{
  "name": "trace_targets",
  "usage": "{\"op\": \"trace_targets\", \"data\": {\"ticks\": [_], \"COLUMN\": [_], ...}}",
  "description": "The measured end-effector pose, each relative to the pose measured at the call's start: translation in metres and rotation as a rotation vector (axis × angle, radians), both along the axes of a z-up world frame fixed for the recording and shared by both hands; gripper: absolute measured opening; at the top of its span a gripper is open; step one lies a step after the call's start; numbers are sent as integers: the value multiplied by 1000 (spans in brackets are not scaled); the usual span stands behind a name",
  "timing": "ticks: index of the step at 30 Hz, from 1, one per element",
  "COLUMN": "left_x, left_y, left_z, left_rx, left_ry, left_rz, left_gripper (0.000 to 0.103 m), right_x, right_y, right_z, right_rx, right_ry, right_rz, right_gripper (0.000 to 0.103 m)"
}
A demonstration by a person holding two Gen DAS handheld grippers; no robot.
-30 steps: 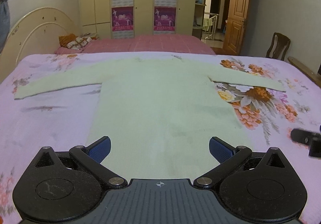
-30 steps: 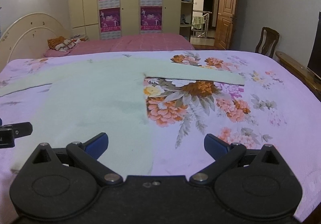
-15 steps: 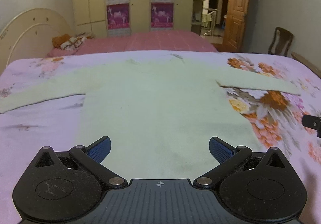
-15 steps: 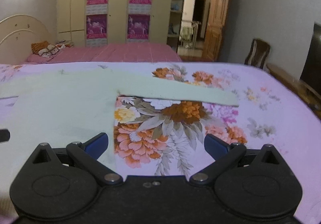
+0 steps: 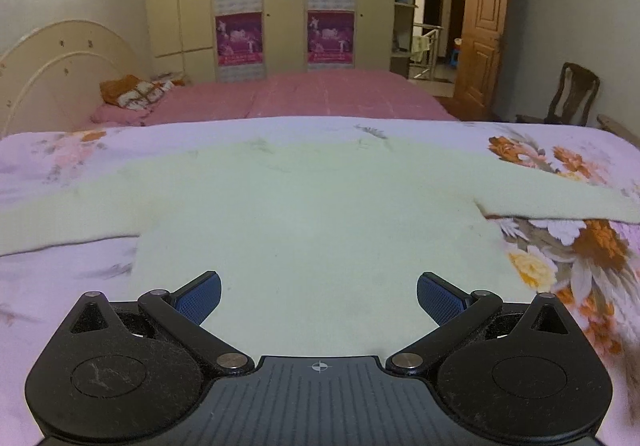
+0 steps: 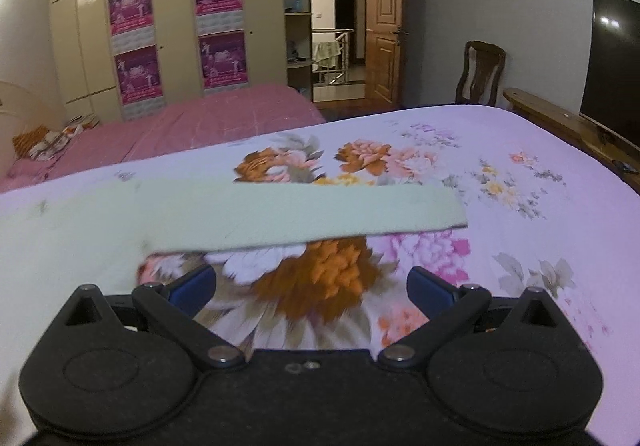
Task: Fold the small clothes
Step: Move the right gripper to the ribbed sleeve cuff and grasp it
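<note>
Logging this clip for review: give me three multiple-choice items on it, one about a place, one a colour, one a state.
1. Where does the garment lie?
A. on the floral bedspread
B. on the chair
C. on the floor

2. What colour is the garment?
A. red
B. pale green
C. black

3. How is the right hand-held gripper?
A. shut on a sleeve
B. shut, holding nothing
C. open, holding nothing

Answers: 1 A, it is spread flat on the bedspread; 2 B, pale green in both views; 3 C, its blue pads stand wide apart over the floral print.
</note>
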State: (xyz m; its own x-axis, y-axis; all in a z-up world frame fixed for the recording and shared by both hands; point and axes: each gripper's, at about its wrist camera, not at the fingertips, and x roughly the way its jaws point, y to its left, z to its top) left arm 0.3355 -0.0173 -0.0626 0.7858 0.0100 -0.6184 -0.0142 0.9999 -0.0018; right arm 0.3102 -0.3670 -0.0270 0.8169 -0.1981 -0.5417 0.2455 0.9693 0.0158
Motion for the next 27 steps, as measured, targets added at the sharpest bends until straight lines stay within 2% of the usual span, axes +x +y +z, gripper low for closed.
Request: {"op": "trace_targets", "data": {"ticks": [5,10,21,27], "left_x": [27,45,63,68], "left_y": [5,11,19,18], "left_z": [-8,-18,-45,-50], "left_rx": [48,61,92,98], "left_ry": [-16,-8,28,38], "left_rz": [31,65,92,83], "left_gripper": [103,103,103,103], "right_x": [28,46,77,85], "right_y": [-18,-37,-101,-120], "right_z": [-5,-12,-42,-57], "right_rx": [1,9,19,72], "right_ry": [-19,-33,-55,-45], "right_rz": [-42,-85,-240,-276], "right_gripper": [100,99,98,97]}}
